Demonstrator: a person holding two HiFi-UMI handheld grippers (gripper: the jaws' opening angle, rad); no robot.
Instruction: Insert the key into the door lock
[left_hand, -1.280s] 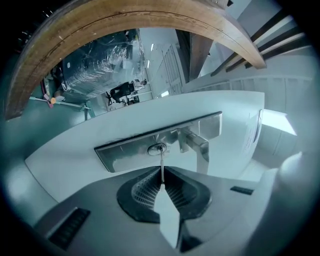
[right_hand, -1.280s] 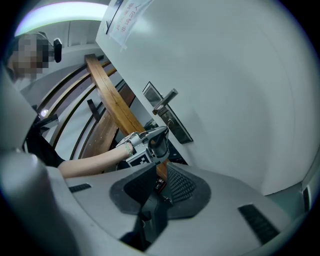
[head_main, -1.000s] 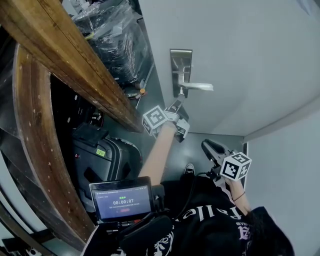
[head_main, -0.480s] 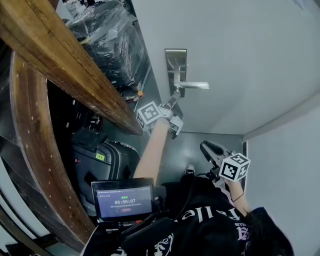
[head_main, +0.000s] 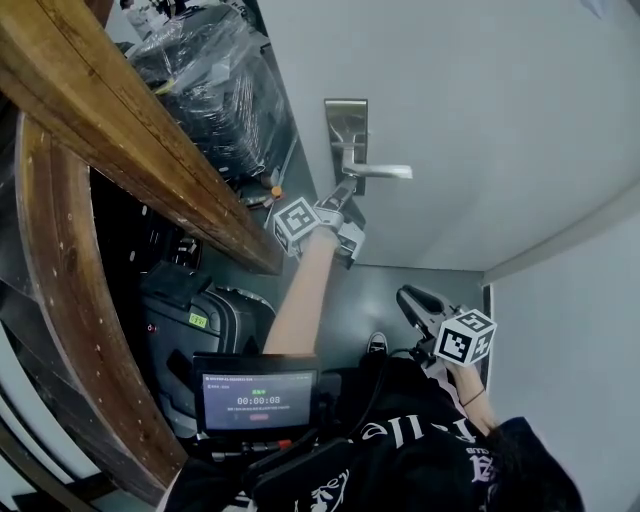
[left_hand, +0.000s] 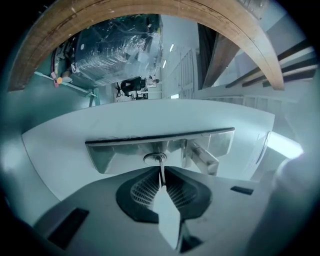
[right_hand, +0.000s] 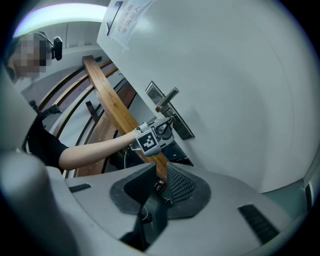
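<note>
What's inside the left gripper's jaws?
A key, pinched edge-on; its blade reaches the lock cylinder on the door plate. Whether the tip has entered is hidden by the blade itself.

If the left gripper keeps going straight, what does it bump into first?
Most likely the round keyhole in the door's metal lock plate. The key held by the left gripper points right at it, and its tip seems to be touching.

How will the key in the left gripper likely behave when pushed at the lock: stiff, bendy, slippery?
Probably stiff: the key looks thin, flat, straight. It may pivot, since the left gripper pinches just its flat sides. Its tip is at the lock cylinder, so a skewed push could jam.
</note>
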